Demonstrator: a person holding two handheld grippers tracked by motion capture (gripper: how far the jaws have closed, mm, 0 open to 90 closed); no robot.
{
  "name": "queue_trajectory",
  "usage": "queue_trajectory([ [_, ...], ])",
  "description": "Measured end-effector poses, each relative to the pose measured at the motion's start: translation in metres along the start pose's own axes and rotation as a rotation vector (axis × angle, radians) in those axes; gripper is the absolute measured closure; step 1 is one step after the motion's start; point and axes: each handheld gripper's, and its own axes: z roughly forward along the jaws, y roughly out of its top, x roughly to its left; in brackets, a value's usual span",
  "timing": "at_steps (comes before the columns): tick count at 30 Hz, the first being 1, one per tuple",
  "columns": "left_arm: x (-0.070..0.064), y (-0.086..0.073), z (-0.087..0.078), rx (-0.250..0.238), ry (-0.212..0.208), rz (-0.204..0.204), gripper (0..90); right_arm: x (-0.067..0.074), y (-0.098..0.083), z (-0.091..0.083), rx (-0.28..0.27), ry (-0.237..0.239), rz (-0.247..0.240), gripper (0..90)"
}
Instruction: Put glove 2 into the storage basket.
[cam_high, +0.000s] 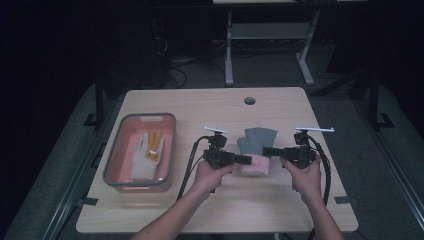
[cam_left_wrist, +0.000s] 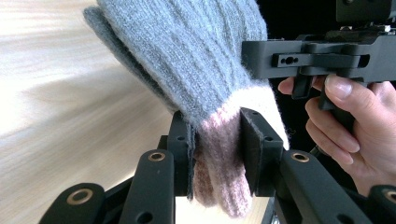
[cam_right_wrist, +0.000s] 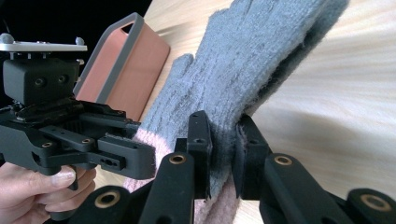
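i had my left hand-held gripper clamped on the pink cuff of the grey glove and my right hand-held gripper clamped on its other edge, holding it spread just right of the tray, probably for placing inside.
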Motion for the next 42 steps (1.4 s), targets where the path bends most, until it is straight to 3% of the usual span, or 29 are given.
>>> queue_trajectory([
  [19,0.004,0.012,-0.049,-0.054,0.016,0.013,67.7,0.041,0.028,0.020,0.013,0.056,-0.045,79.0],
  [42,0.015,0.019,-0.092,-0.099,0.028,0.021,67.9,0.071,0.048,0.044,0.027,0.101,-0.082,78.9],
])
